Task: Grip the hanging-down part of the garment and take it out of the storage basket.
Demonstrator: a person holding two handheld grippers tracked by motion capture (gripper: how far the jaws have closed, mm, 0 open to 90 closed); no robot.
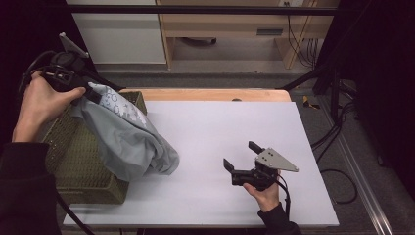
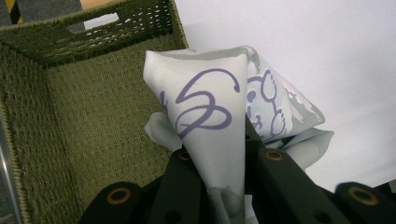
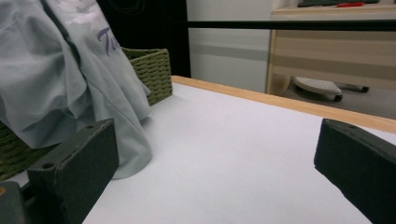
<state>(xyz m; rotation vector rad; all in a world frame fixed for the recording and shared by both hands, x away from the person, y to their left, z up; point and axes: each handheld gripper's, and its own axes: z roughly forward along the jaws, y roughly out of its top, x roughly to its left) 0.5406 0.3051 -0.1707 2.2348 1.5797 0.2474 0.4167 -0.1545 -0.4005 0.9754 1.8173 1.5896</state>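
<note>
Cloth (image 1: 128, 139) hangs from left gripper (image 1: 84, 90), jaws clamped on its corner, draped over basket (image 1: 78, 161) rim at 9 o'clock. Right gripper (image 1: 243, 158) empty, jaws wide. Advice: lift higher so the hem clears the rim, then lower inside.

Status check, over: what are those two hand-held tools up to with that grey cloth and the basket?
Left tool shut on grey cloth, lifting it above the green basket. Right tool open, empty, over the white table. Cloth hangs over basket rim onto table.
</note>
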